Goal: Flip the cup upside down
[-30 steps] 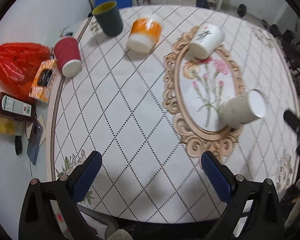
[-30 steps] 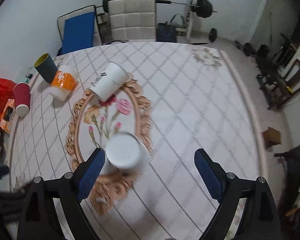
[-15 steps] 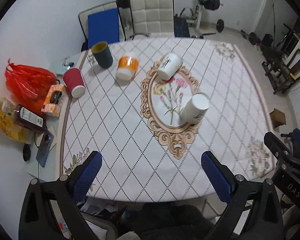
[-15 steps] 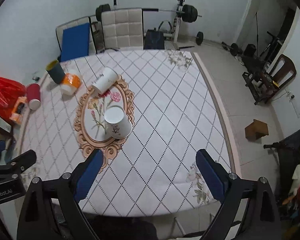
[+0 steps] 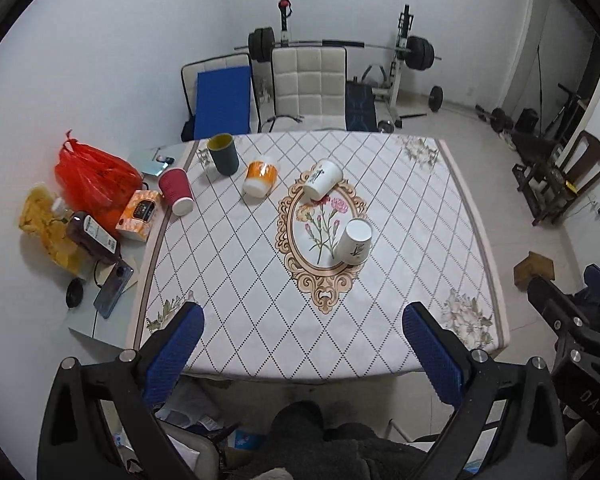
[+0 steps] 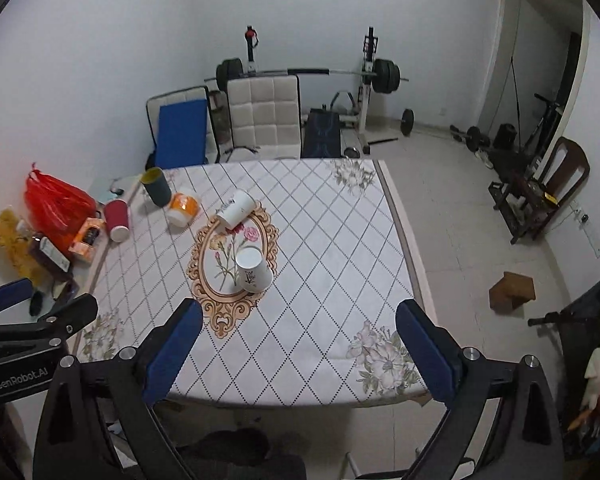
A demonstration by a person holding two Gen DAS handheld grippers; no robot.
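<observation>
A white paper cup (image 5: pixel 354 240) stands upside down on the right edge of the oval flower print on the table; it also shows in the right wrist view (image 6: pixel 253 269). A second white cup (image 5: pixel 322 180) (image 6: pixel 236 208), an orange cup (image 5: pixel 260 178) and a red cup (image 5: pixel 176 191) also stand upside down farther back. A dark green cup (image 5: pixel 223 154) stands upright at the back left. My left gripper (image 5: pixel 302 340) and right gripper (image 6: pixel 298 338) are open and empty, held back above the table's near edge, far from the cups.
The patterned tablecloth (image 5: pixel 420 220) covers the table. A red bag (image 5: pixel 88 176), a bottle, a box and a phone (image 5: pixel 112 288) lie on a low surface to the left. A chair (image 5: pixel 308 88) and weights stand behind the table. A wooden block (image 6: pixel 512 292) lies on the floor at the right.
Both grippers have pulled back and up from the table, so the cups look smaller. The near white cup, tilted and held near the right gripper a second ago, now stands inverted alone.
</observation>
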